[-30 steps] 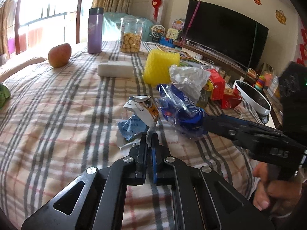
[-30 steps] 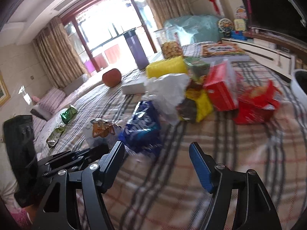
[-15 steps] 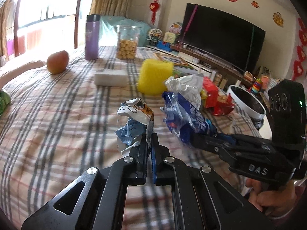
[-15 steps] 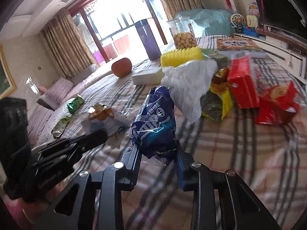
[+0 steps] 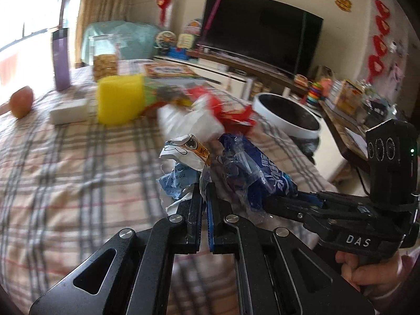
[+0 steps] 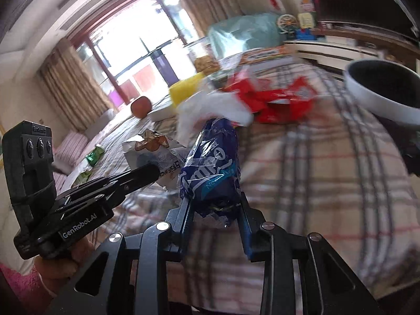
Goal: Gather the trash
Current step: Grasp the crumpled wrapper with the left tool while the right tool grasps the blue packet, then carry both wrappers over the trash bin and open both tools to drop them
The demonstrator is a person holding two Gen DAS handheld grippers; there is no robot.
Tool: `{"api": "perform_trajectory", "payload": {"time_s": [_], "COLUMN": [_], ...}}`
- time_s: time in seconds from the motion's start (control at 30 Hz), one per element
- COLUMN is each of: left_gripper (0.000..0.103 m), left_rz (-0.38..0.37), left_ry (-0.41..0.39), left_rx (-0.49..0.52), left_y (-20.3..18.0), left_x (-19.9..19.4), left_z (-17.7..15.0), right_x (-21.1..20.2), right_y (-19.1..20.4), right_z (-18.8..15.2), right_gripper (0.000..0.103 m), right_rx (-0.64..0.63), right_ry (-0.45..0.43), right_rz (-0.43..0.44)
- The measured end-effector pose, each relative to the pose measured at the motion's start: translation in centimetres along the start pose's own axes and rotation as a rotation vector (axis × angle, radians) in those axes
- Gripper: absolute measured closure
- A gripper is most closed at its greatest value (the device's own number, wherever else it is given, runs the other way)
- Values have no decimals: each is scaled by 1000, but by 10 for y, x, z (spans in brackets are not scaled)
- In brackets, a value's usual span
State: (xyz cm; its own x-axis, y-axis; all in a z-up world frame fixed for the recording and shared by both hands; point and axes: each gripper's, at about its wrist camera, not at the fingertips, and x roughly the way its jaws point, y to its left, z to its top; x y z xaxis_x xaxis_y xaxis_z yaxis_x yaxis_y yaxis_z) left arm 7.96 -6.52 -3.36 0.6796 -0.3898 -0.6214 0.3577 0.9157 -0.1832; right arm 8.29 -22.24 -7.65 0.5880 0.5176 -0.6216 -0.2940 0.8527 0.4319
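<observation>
My left wrist camera rides just behind my left gripper point(image 5: 204, 191), looking down along it over the plaid table point(image 5: 65, 173) toward the television point(image 5: 262, 29). My right wrist camera sits equally close behind my right gripper point(image 6: 214, 204), facing the window point(image 6: 136, 50). Both views share the white bin point(image 5: 288, 118) and red wrappers point(image 6: 278, 102).

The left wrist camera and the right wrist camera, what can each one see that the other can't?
Only the left wrist view shows the big black TV whole and the purple bottle clearly. Only the right wrist view shows the green wrappers far off on the cloth. Both show the blue wrapper clamped in the right gripper, the white cartoon wrapper pinched in the left gripper, the apple and the white bin.
</observation>
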Motion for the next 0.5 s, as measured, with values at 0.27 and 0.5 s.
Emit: {"api": "perform_trajectory", "payload": {"time_s": [0.27, 0.5], "left_gripper": [100, 100], "left_rz": [-89, -138], "left_ry": [26, 36], "left_rx": [49, 100], "left_y": [-40, -74], "left_x": [21, 41], "left_z": [14, 29], "right_x": [-35, -59], "right_y": [-44, -79], "right_z": [2, 15], "right_gripper": [71, 71], "right_rx": [90, 144], "right_ry": [-66, -120], "right_rz": [-74, -128]}}
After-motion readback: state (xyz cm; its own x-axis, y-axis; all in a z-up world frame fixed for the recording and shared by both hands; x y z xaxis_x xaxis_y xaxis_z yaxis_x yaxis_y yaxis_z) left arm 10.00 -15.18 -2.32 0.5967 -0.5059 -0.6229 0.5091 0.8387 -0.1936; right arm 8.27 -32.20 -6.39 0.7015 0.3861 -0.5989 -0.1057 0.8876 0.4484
